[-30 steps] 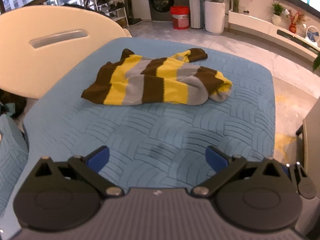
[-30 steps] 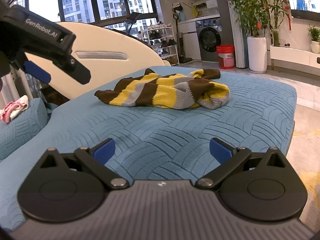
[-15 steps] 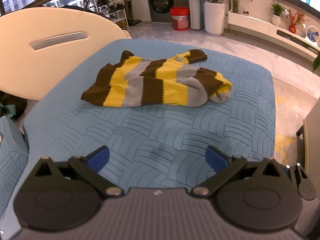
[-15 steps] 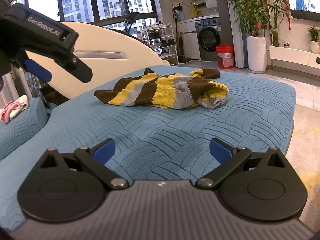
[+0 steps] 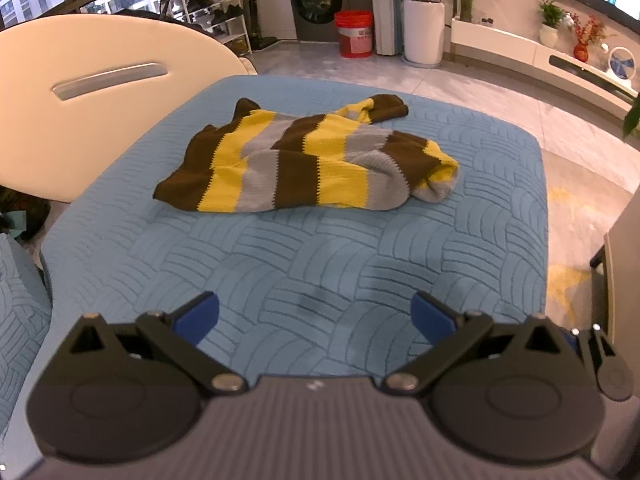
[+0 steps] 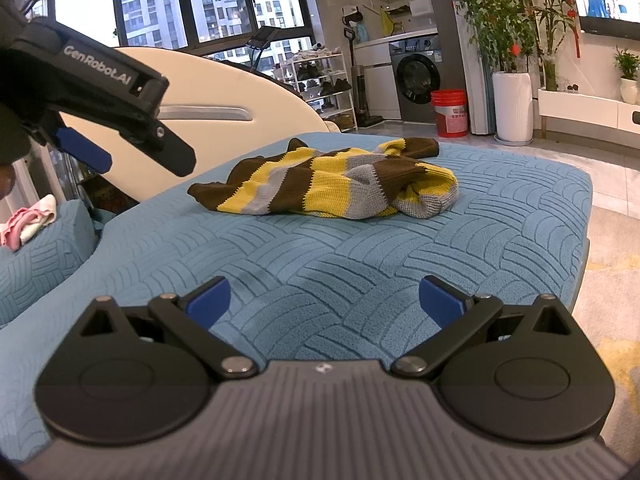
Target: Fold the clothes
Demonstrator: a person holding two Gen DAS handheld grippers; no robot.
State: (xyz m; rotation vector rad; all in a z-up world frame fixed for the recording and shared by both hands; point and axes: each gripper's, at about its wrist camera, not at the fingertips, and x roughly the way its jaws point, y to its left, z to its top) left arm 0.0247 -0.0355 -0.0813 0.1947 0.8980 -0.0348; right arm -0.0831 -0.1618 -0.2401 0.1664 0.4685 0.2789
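- Striped sweater (image 5: pixel 308 164) (brown/yellow/grey knit) lies rumpled on the blue quilted bed (image 5: pixel 320 272), toward the far half, w/ a cream headboard (image 5: pixel 100 92) at its left.
- Not a tidy fold: body bunched, right end rolled into a lump, one sleeve (image 5: pixel 376 106) trailing off at the back. Edges uneven, no squared shape.
- Left tool (image 5: pixel 315 312): released, blue pads wide apart, nothing btwn them; hovers over bare bed near side, well short of the sweater.
- Right tool (image 6: pixel 325 294): also released, empty, low over the near bed, sweater well ahead. Left tool shows in the right wrist view up at left, raised off the bed.
- Progress, judged: fold not achieved as it lies; garment would need spreading flat, sleeves in, then folding over. Nothing in grip on either side.
- Hedge: fisheye + low angle hide the sweater's far side, so can't tell whether part is already doubled under; prob. just crumpled.
- Pink/white cloth (image 6: pixel 24 220) sits on a side cushion, apart from the bed.
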